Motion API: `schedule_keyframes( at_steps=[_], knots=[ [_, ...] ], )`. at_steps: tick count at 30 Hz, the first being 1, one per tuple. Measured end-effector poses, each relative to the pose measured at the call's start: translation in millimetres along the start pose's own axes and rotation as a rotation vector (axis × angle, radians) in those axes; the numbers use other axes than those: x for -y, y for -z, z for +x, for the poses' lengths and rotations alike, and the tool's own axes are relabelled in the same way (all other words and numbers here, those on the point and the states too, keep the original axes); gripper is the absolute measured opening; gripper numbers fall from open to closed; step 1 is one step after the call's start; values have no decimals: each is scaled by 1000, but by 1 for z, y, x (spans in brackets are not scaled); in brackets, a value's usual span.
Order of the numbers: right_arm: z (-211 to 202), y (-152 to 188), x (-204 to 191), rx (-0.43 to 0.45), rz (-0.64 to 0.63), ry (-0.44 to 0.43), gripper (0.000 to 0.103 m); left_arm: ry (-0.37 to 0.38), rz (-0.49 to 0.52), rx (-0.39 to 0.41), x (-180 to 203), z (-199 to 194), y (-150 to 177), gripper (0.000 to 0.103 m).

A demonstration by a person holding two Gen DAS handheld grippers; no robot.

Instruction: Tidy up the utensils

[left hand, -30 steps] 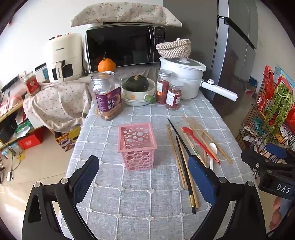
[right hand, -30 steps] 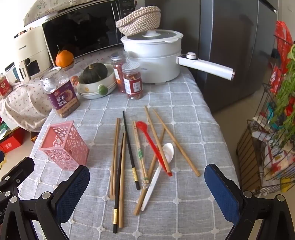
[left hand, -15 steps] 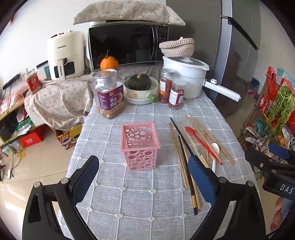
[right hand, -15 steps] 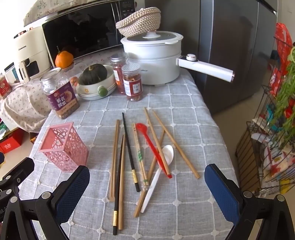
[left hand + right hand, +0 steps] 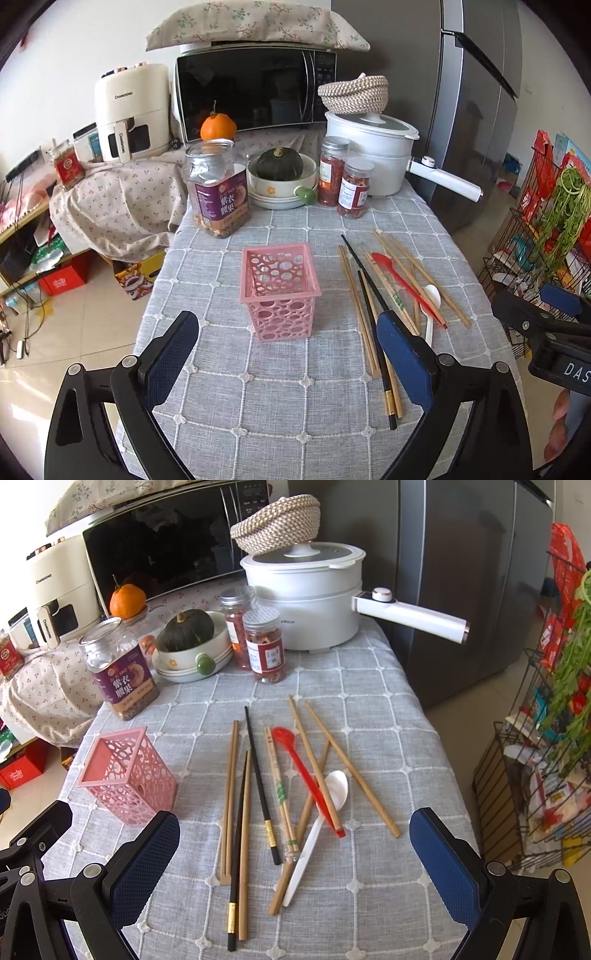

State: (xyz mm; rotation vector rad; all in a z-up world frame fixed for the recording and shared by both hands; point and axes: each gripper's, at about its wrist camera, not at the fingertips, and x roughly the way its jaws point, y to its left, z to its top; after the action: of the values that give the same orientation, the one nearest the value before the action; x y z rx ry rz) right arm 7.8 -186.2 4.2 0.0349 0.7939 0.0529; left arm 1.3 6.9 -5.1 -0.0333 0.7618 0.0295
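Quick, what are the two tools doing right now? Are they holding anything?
Left tool: open, holding nothing, in front of the pink basket.
Right tool: open, holding nothing, above the chopsticks and spoons.

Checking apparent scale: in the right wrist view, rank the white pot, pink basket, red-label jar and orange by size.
1. white pot
2. pink basket, though nearer the camera
3. red-label jar
4. orange, farthest back

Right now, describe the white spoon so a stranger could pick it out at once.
Start at the white pot at the table's far end, then come toward the camera to the scattered chopsticks. The white spoon lies among them, its bowl partly under the red spoon; it is the only white utensil there.
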Motion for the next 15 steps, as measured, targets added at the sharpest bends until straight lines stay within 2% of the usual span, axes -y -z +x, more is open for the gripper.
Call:
schedule_keyframes(
  at_steps=[15],
  knots=[
    [3,1,-3,-6,-4,1,102,-6,9,7,2,-2,-1,99]
  ],
)
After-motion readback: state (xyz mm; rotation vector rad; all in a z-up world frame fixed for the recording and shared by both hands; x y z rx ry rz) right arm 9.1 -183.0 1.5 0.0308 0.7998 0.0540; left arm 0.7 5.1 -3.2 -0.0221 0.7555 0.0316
